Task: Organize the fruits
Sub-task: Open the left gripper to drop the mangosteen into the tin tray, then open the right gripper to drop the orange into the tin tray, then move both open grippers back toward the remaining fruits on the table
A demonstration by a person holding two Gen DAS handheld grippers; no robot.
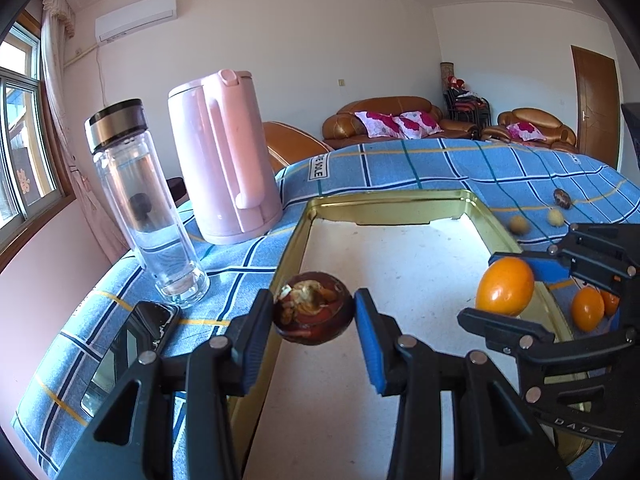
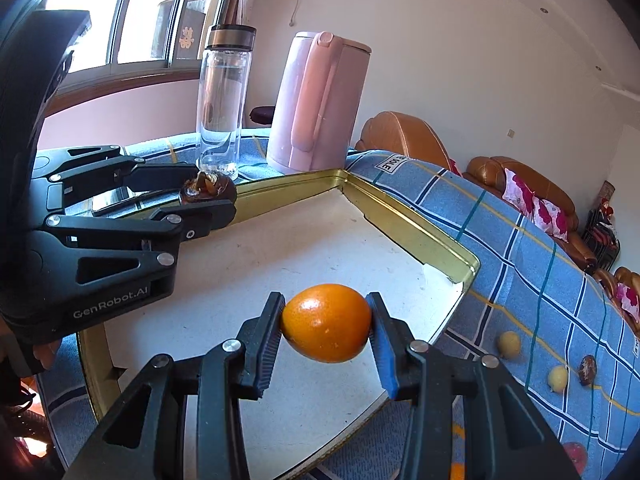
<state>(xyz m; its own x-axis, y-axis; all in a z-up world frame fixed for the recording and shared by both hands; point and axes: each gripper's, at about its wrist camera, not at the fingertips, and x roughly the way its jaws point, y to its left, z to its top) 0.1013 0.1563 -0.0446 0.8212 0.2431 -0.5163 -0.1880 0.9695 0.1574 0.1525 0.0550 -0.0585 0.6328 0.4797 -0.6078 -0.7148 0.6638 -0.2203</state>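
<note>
My left gripper (image 1: pixel 314 318) is shut on a dark brown fruit (image 1: pixel 313 307) with a torn pale top, held over the left rim of the gold-edged white tray (image 1: pixel 400 280). My right gripper (image 2: pixel 326 326) is shut on an orange (image 2: pixel 326 322) above the tray (image 2: pixel 304 256). In the left wrist view the right gripper (image 1: pixel 506 290) and its orange (image 1: pixel 505 286) hang at the tray's right side. In the right wrist view the left gripper (image 2: pixel 208 196) and the brown fruit (image 2: pixel 208 192) hover over the tray's far left rim.
A clear bottle (image 1: pixel 140 204) and a pink kettle (image 1: pixel 222 160) stand on the blue checked cloth beyond the tray; a phone (image 1: pixel 132 352) lies left of it. Two pale fruits (image 2: pixel 509 344) (image 2: pixel 558 378), a brown fruit (image 2: pixel 587 369) and two small oranges (image 1: pixel 587 309) lie on the cloth to the right.
</note>
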